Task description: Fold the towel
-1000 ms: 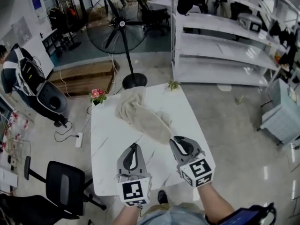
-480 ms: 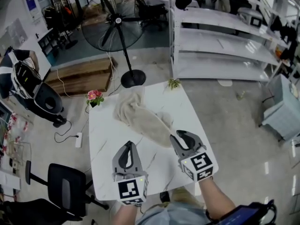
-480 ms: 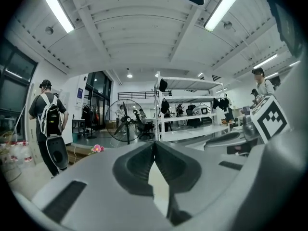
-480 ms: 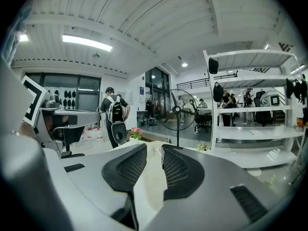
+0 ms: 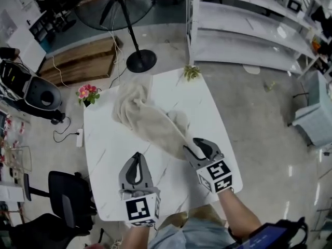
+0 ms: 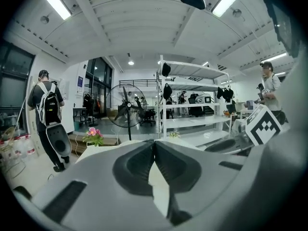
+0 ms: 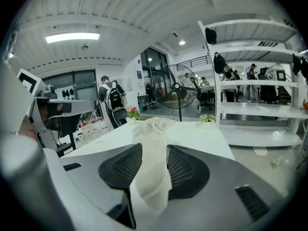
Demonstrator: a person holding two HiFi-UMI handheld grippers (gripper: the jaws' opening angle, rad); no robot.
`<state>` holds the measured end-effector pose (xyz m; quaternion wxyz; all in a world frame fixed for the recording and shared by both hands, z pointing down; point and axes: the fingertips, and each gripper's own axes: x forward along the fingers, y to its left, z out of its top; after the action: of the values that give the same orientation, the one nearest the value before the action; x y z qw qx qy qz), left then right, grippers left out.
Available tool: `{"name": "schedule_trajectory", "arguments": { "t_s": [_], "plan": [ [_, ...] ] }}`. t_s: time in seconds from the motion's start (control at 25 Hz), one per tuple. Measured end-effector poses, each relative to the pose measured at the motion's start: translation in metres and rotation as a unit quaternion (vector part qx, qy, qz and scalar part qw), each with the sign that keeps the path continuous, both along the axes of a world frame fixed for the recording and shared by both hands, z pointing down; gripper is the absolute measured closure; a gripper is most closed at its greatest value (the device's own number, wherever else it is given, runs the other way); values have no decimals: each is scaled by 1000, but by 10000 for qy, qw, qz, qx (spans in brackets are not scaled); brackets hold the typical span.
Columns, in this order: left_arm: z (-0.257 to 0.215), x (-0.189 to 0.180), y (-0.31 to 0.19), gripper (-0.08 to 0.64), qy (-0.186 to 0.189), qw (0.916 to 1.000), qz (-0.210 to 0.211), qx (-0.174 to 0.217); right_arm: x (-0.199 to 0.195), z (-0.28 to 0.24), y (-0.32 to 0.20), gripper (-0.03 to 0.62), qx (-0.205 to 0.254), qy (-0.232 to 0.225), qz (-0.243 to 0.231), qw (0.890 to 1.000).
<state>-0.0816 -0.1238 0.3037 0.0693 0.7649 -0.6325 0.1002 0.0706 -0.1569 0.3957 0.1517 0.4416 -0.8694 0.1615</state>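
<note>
**Work surface.** The white marble-patterned rectangular table (image 5: 104,144) carries the crumpled beige cloth towel (image 5: 148,119). The towel is unfolded and bunched. It runs diagonally from the far left part of the tabletop to the near right part, where it narrows to a tapered end. A small pot of pink flowers (image 5: 87,93) stands at the far left corner. A small green plant (image 5: 191,72) stands at the far edge. Both are apart from the towel.

**Right gripper.** The right gripper (image 5: 191,148) is at the towel's near end, pointing towards the far side of the table. Its jaws are opening. In the right gripper view the tapered towel end (image 7: 153,167) lies in the gap between the two black ribbed pads (image 7: 122,167). No firm clamp on the cloth is visible.

**Left gripper.** The left gripper (image 5: 136,156) is over bare tabletop, to the left of the towel end and apart from it. Its jaws are fully together at the tips, with nothing between them, as the left gripper view (image 6: 154,143) confirms.

**Surroundings.** A black pedestal fan (image 5: 136,56) and white metal shelving (image 5: 244,35) stand on the floor beyond the table.
</note>
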Motion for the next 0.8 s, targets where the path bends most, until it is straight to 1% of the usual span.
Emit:
{"name": "schedule_trajectory", "arguments": {
  "t_s": [0.16, 0.28, 0.48, 0.6, 0.68, 0.72, 0.8],
  "plan": [
    [31, 0, -9, 552, -5, 9996, -75, -262, -4, 41, -6, 414, -495, -58, -102, 9987],
    [46, -3, -11, 552, 9, 9984, -163, -538, -9, 68, -7, 405, -852, -82, -178, 9962],
    [60, -15, -12, 552, -20, 9963, -346, -782, -17, 88, -10, 406, -1170, -108, -275, 9927],
    [63, -21, -12, 552, -27, 9957, -436, -819, -23, 93, -9, 465, -1200, 30, -378, 9920],
    [63, -23, -11, 552, -24, 9956, -472, -808, -25, 92, -8, 557, -1138, 152, -421, 9925],
    [63, -24, -11, 552, -18, 9960, -479, -756, -25, 90, -8, 577, -1098, 187, -425, 9929],
    [61, -26, -9, 552, 12, 9965, -484, -679, -24, 84, -8, 577, -994, 221, -371, 9941]
  ]
}}
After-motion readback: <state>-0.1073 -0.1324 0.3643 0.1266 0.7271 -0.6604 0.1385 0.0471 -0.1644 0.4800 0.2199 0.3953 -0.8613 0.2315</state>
